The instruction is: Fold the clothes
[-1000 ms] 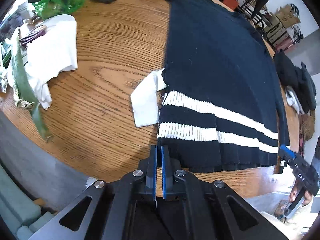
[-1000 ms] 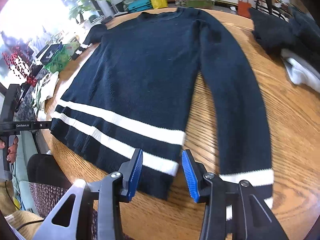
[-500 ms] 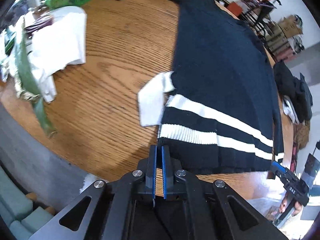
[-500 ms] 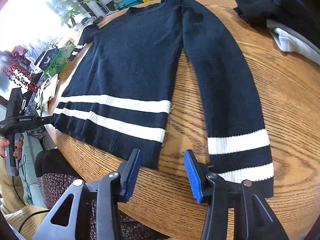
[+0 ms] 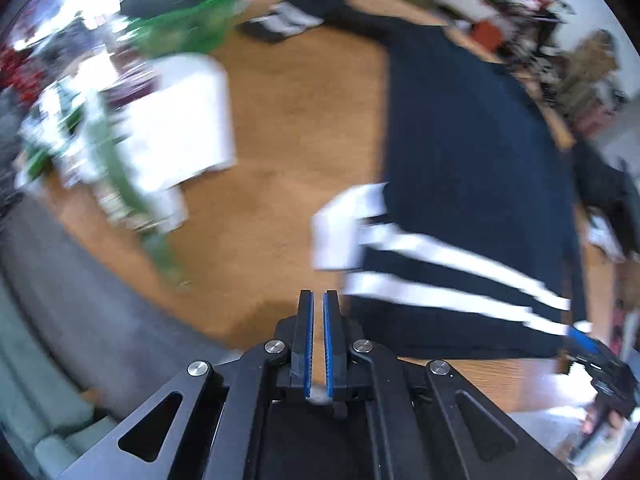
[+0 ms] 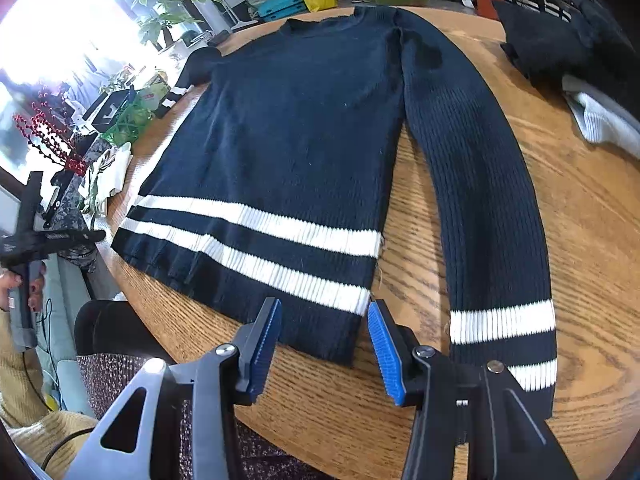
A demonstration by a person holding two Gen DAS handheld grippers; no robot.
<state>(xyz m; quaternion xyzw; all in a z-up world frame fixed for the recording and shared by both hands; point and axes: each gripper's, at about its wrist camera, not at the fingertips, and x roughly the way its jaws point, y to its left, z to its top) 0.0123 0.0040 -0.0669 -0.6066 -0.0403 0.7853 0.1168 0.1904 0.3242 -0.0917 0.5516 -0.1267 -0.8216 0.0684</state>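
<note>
Item: navy sweater (image 6: 304, 128) with two white hem stripes, laid flat and face-up on the round wooden bench (image 6: 592, 216), neck toward the far rim, hem toward the near rim. Left of the sweater: white cloth (image 5: 184, 120) and green clutter, apart from it; left claw (image 5: 316, 344), jaws pressed nearly together and gripping nothing, hangs over bare wood just left of the hem corner. On that side one sleeve is partly tucked under the body, a white patch (image 5: 336, 236) showing at the edge by the stripes. Right of the hem corner: right claw (image 6: 324, 344), jaws about half apart and empty, straddling that corner without touching. Further right: the other sleeve (image 6: 480, 184) lies straight and unfolded. Beyond it: dark and pale garments (image 6: 560, 40). Progress, judged: sweater spread only; no fold of sleeve or body yet made
</note>
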